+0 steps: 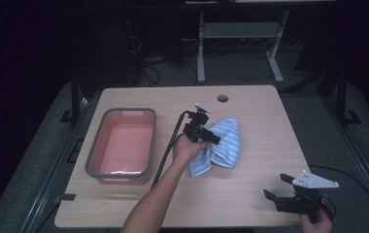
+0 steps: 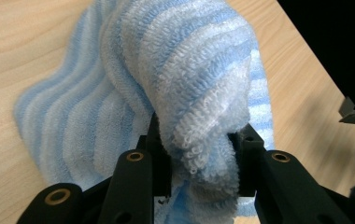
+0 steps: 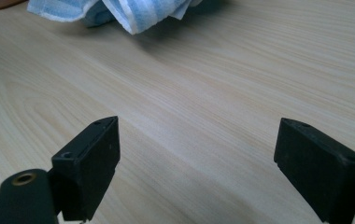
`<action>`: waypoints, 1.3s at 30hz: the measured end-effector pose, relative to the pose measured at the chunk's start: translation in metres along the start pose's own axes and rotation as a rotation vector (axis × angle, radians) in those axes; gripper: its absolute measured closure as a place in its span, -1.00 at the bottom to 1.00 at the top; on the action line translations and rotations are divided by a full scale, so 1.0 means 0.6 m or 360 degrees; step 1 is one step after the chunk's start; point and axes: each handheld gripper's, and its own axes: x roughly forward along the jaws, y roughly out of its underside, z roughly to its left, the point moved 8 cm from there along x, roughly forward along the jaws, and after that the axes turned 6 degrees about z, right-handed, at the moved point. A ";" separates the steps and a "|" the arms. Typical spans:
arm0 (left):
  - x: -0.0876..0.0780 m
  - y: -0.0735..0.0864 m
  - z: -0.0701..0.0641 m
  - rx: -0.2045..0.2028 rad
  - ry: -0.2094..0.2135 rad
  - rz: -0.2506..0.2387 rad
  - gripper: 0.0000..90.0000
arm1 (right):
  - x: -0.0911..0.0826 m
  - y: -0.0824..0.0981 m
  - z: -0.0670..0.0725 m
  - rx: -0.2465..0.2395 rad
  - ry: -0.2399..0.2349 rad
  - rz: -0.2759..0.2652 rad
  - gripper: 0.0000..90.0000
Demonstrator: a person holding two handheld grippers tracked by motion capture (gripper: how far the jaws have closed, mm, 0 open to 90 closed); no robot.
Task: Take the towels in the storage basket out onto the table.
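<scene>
A: How is the blue-and-white striped towel held at present?

B: A bunched fold of it is clamped between the jaws of the left gripper, as seen in the left gripper view. The rest of the cloth is draped on the wooden table, near its middle, just right of the left hand, while the pink basin stands apart at the left.

A: And the right gripper?

B: Its jaws are spread wide with nothing between them (bare tabletop is seen under them), and it is kept near the table's front right corner, well apart from the towel.

A: What should be minded for a good lift?

B: It is judged that the pinch should be kept firm, since only a thick wad of pile is caught and could be pulled loose by the hanging weight. The cloth should be raised straight up before it is carried sideways, so that trailing corners are not dragged across the wood.
</scene>
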 end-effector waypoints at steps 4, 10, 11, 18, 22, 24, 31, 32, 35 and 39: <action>0.010 0.001 0.001 -0.0005 0.0001 0.0011 0.49 | 0.001 0.001 -0.001 -0.0006 -0.0002 0.0001 -0.69; 0.026 0.006 0.006 -0.0031 0.0010 0.0007 0.49 | 0.004 0.000 0.003 -0.0002 -0.0009 0.0013 -0.69; 0.028 0.008 0.007 -0.0026 0.0009 0.0015 0.49 | 0.005 0.000 0.003 -0.0004 -0.0011 0.0013 -0.69; 0.045 0.016 0.009 0.0000 0.0004 0.0058 0.47 | 0.010 -0.001 0.005 -0.0017 -0.0011 0.0021 -0.69; 0.052 0.017 0.012 0.0001 -0.0032 0.0061 0.46 | 0.011 -0.001 0.006 -0.0017 -0.0010 0.0026 -0.69; 0.056 0.019 0.012 0.0009 -0.0048 0.0066 0.44 | 0.011 -0.001 0.007 -0.0023 -0.0015 0.0028 -0.69; 0.060 0.022 0.012 0.0019 -0.0058 0.0059 0.38 | 0.012 -0.002 0.007 -0.0020 -0.0011 0.0026 -0.69; 0.060 0.022 0.012 0.0018 -0.0056 0.0058 0.36 | 0.013 -0.002 0.007 -0.0018 -0.0011 0.0029 -0.69; 0.060 0.024 0.009 -0.0005 -0.0006 0.0054 0.26 | 0.014 -0.001 0.007 -0.0025 -0.0007 0.0029 -0.70; 0.054 0.026 0.008 0.0017 0.0007 0.0053 0.17 | 0.014 -0.001 0.005 -0.0021 -0.0002 0.0031 -0.69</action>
